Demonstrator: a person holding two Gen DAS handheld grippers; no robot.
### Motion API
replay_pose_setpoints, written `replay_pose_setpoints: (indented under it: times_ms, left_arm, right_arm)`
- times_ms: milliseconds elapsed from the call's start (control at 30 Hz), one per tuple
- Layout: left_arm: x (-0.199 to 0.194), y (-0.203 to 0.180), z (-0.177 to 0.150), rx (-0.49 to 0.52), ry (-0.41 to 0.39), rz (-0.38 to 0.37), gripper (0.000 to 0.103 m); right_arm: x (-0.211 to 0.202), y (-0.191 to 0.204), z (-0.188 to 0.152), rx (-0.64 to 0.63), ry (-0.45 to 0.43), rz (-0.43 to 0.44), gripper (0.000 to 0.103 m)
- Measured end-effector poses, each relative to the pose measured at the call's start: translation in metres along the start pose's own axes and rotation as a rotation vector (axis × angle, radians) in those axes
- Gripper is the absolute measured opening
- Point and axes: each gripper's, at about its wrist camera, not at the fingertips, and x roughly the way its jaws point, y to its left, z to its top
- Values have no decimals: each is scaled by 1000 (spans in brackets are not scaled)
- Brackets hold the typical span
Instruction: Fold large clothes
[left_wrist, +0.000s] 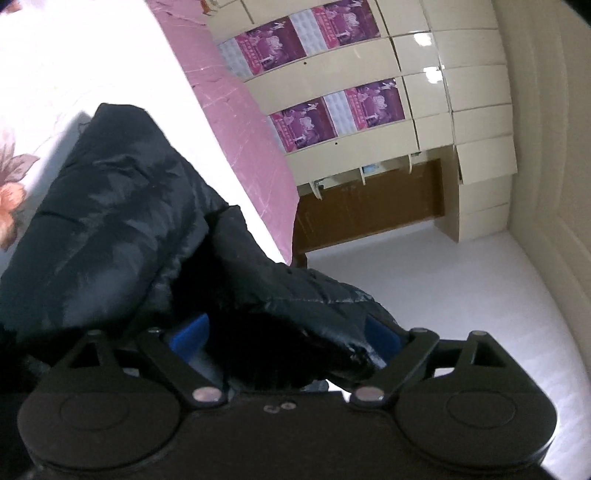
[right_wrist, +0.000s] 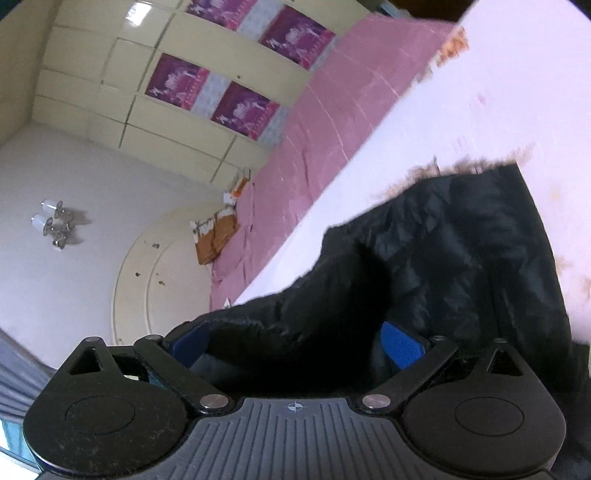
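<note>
A black quilted jacket (left_wrist: 110, 221) lies bunched on a bed with a white flowered sheet (left_wrist: 74, 55). In the left wrist view, a fold of it drapes between the blue pads (left_wrist: 192, 328) of my left gripper (left_wrist: 288, 325), whose jaws stand wide apart without pinching the cloth. In the right wrist view the jacket (right_wrist: 461, 258) shows a brown fur trim (right_wrist: 461, 166) along its far edge. My right gripper (right_wrist: 295, 339) is also open wide, with dark fabric sagging loosely between its blue pads (right_wrist: 402, 347). Both views are tilted.
The pink side of the mattress (left_wrist: 240, 129) runs along the bed's edge. Behind it stands a cream wardrobe (left_wrist: 443, 92) with purple pictures on its doors. A ceiling lamp (right_wrist: 51, 221) and a round ceiling moulding (right_wrist: 155, 266) show in the right wrist view.
</note>
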Motion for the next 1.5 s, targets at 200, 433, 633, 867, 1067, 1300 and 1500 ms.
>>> replay_pose_setpoints:
  times_ms: [200,433,633,867,1067,1300,1500]
  left_arm:
    - [30,-1,9,-25,49,35,77]
    - [37,-50,23,321,9,51,22]
    - [62,-60,-18,848,183,297,18]
    - [68,-42,-37,909,191,407,34]
    - [14,-67,-31,927,27,431,56]
    - [125,-103,-39,1025,108,378,58]
    - [151,-54,-56,1032,164,441,61]
  right_arm:
    - [21,1,6,46,69,49,63]
    - [10,50,-13,-379,54,-13,12]
    - [13,35,-77,-803,94,-165,12]
    - [24,5,-85,-748,127,-230,16]
    - [-43,40,-68,-830,-67,-272,58]
    - [50,65,-46,-884,-36,-292,49]
    - [80,11,-55,-849,28,-339,48]
